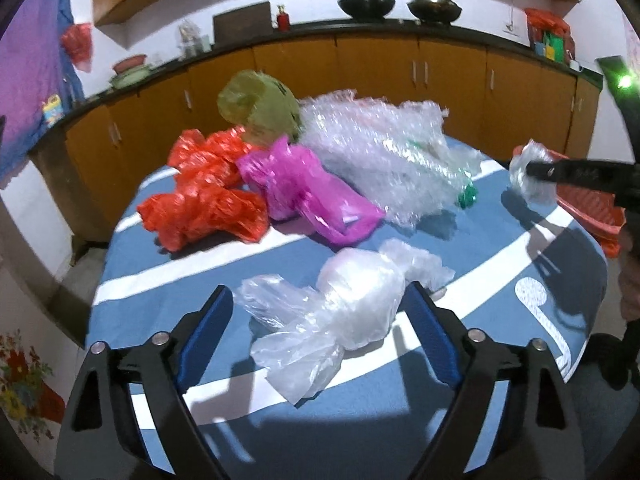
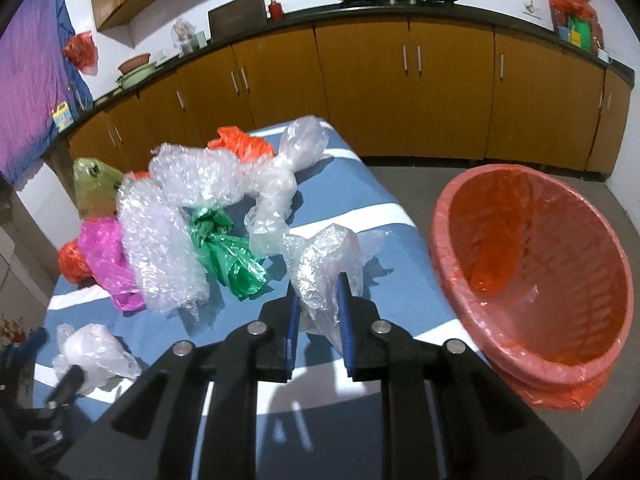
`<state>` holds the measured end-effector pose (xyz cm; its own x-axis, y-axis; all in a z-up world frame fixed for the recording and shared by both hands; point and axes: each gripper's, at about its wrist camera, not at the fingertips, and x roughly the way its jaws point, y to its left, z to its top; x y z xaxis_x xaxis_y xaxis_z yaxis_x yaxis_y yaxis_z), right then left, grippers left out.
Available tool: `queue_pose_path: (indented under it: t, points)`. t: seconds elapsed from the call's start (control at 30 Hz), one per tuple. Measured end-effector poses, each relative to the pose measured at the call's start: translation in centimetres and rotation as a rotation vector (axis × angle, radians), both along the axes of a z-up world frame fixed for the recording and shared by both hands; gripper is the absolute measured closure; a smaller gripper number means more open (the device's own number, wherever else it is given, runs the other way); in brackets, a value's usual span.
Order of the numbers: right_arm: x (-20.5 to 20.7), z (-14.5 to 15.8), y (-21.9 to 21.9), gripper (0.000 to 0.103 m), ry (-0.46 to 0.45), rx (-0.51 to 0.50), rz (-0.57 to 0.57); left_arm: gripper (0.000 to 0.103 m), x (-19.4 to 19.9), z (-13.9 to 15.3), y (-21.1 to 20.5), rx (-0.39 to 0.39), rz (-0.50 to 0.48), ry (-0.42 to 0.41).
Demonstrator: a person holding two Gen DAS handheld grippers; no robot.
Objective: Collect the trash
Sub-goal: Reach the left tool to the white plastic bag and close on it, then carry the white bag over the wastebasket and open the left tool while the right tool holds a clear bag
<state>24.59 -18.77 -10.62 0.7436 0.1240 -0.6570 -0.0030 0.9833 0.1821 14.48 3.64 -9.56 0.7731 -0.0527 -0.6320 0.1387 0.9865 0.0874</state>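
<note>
My left gripper (image 1: pixel 320 300) is open, its jaws on either side of a crumpled clear plastic bag (image 1: pixel 340 304) lying on the blue table (image 1: pixel 460 432). My right gripper (image 2: pixel 318 286) is shut on another clear plastic bag (image 2: pixel 324 264) and holds it above the table (image 2: pixel 372 196), left of the red trash basket (image 2: pixel 532 268). In the left wrist view the right gripper (image 1: pixel 532 170) shows at the right with that bag (image 1: pixel 524 168). Red bags (image 1: pixel 200 204), a pink bag (image 1: pixel 304 192), an olive bag (image 1: pixel 256 100) and bubble wrap (image 1: pixel 380 152) lie piled on the table.
The basket is lined with a red bag and stands off the table's right edge. A green bag (image 2: pixel 224 248) and a long clear bag (image 2: pixel 280 176) lie by the bubble wrap (image 2: pixel 172 220). Orange kitchen cabinets (image 2: pixel 400 80) run behind, with woks on the counter.
</note>
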Motion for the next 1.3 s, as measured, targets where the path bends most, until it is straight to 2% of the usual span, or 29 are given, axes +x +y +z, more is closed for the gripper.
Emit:
queue_pose_path:
  t: [0.07,0.33,0.53,0.67,0.83,1.0,1.3]
  points:
    - [-0.3,0.3,-0.2,0.084,-0.005,0.008,-0.002,0.018,0.4,-0.3,0.3,-0.020,-0.008,0.021]
    - [-1.4,1.1,-0.3,0.084,-0.015,0.017,-0.002,0.041,2.1,-1.4,0.9,-0.086,-0.003,0.110]
    - [-1.4,1.0,-0.3,0.084,-0.014,0.017,-0.002,0.053,3.5,-1.1,1.2,-0.120,0.026,0.126]
    - [-1.5,1.1,-0.3,0.084,-0.014,0.018,-0.001,0.056,3.9,-1.0,1.3,-0.150,0.044,0.130]
    - [-1.8,1.1,-0.3,0.084,-0.017,0.020,-0.001,0.071,3.7,-1.1,1.7,-0.195,0.061,0.128]
    - [-2.7,1.5,-0.8,0.084,-0.032,0.024,-0.007,0.075,3.0,-0.5,1.5,-0.203,0.074,0.107]
    - [-4.7,3.2,-2.5,0.084,-0.072,0.037,-0.024,0.075,1.6,2.1,0.1,-0.209,0.065,0.050]
